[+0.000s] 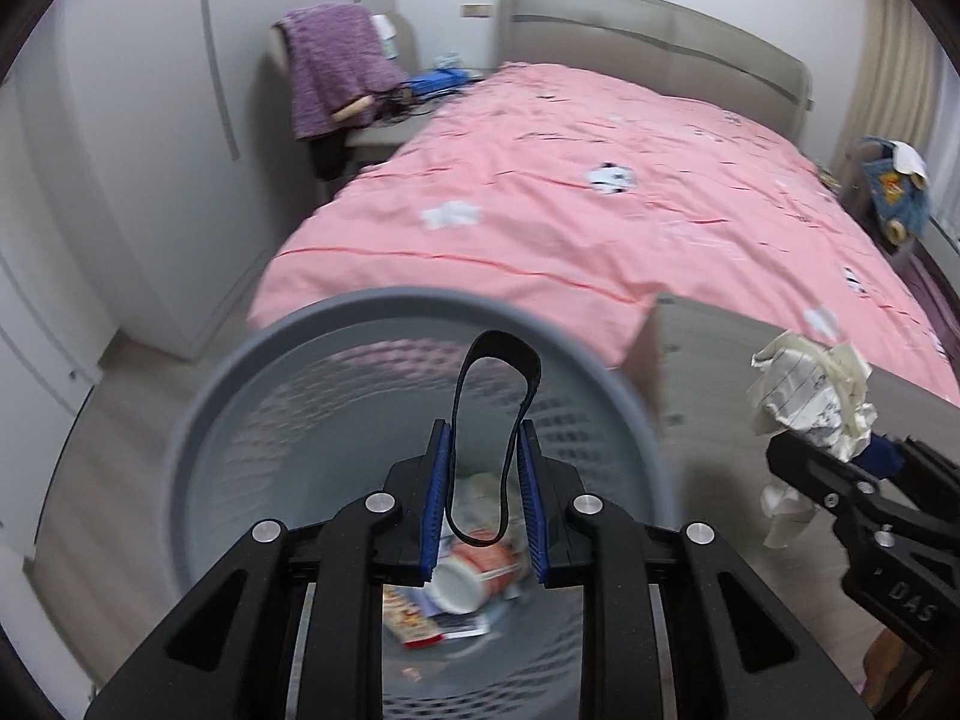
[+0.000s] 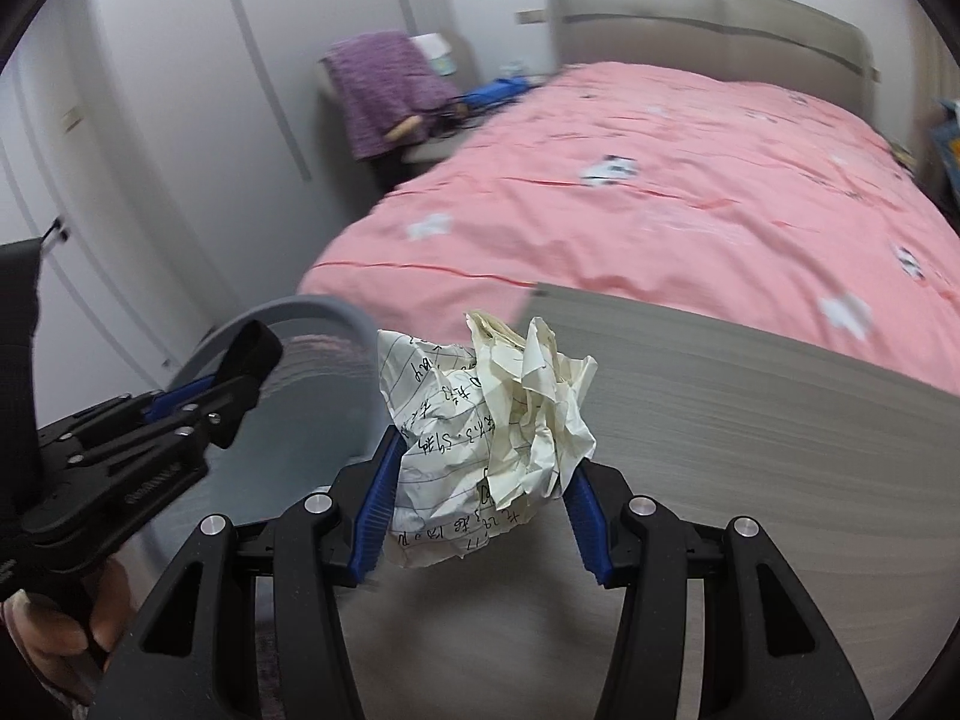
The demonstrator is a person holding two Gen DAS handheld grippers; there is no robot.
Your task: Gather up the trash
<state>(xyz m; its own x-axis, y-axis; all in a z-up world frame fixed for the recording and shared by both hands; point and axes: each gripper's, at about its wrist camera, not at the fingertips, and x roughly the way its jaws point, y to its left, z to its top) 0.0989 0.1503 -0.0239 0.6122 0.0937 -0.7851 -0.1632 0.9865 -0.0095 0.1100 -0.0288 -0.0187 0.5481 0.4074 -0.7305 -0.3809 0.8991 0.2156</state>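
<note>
Now | left gripper [image 1: 483, 462] grips black band [image 1: 495, 378] | right gripper [image 2: 480, 480] grips crumpled paper [image 2: 480, 426]

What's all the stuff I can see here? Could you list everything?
Black band: one, looped, in the left gripper, above the bin.
Crumpled paper: one wad, white and cream, in the right gripper.
Bin: one, grey, foot of the bed, litter inside.
Bed: one, pink cover.
Purple cloth: one, draped over a chair.
Cabinet: one, grey wood-grain top, beside the bin.
Left gripper: black, blue pads.
Right gripper: same.
</note>
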